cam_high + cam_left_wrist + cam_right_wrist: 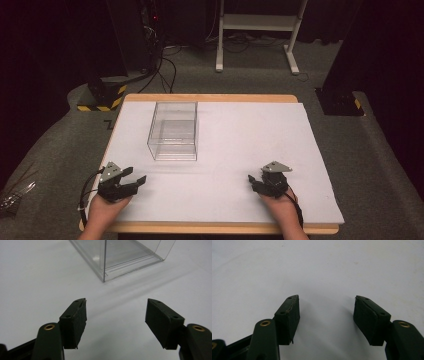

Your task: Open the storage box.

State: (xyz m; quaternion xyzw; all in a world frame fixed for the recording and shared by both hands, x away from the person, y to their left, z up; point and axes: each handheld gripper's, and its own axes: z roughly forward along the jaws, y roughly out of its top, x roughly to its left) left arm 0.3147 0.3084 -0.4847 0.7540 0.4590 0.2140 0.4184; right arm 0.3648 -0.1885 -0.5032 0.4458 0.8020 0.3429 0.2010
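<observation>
A clear, glossy plastic box [173, 131] with smooth walls is shown on a matt white sheet [240, 150], edged by a pale wooden table [210, 98]. Matt black pads [79, 320] with brass-coloured rivets are seen on the left gripper [116, 317].

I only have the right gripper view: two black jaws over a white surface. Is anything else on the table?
Observer: Yes, a clear box stands on the table, toward its far left.
Operator: Is either gripper touching it?
Observer: No. The left tongs sit nearer the person, apart from it, pointing toward it.
Operator: Are those open?
Observer: Yes, jaws wide with nothing between them. The right tongs sit at the near right.
</observation>
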